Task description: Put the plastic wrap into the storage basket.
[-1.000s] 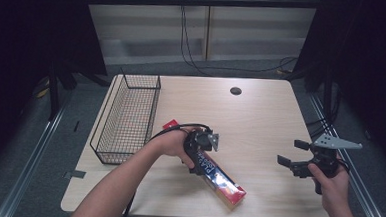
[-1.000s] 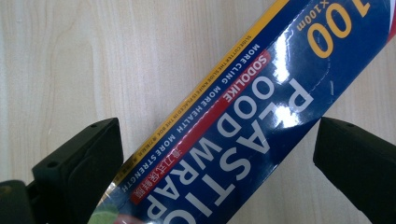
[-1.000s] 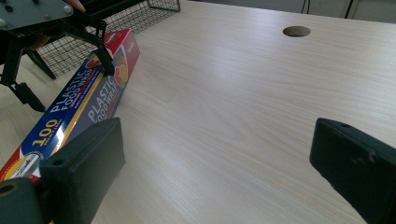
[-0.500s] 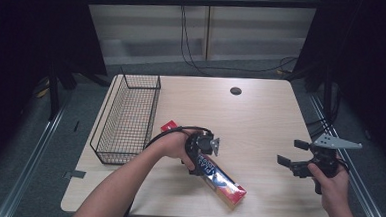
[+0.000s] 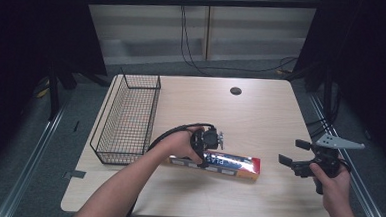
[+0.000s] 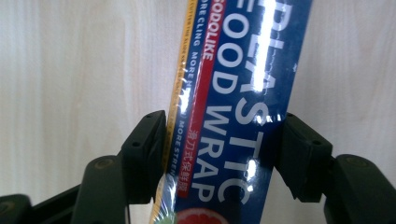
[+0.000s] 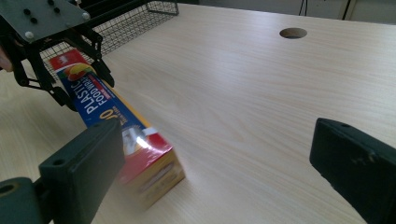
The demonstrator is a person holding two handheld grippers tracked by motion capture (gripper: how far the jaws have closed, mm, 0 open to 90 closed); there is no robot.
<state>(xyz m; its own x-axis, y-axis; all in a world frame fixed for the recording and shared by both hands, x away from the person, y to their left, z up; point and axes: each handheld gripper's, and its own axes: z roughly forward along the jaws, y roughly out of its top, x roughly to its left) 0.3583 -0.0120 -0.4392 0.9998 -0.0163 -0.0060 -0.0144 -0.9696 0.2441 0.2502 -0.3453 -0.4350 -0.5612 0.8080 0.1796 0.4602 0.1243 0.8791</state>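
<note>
A person stands at the near edge of a light wooden counter [image 5: 271,112], and both forearms reach in over it.

On the near right, the right hand [image 5: 333,182] holds the right gripper [image 5: 293,153] just above the counter's right side. Its jaws are wide apart and have nothing between them. They point left, toward the box.

In the middle, near the front, a long box of plastic food wrap [image 5: 230,164] lies flat on the counter. It is blue, with red and yellow along one side. It lies almost straight across from left to right.

The left hand [image 5: 176,143] holds the left gripper [image 5: 203,151] down on the left part of the box. In the left gripper view, the two black jaws press on the two long sides of the box [image 6: 238,116], so they are grasping it. The right gripper view shows the box [image 7: 119,123] with its near end close by and the left gripper [image 7: 63,88] clamped on it farther away.

To the left, a little farther back, a black wire basket [image 5: 130,116] sits on the counter, just beside the left hand.

Far back, near the middle, there is a small round hole [image 5: 235,90] in the counter.
</note>
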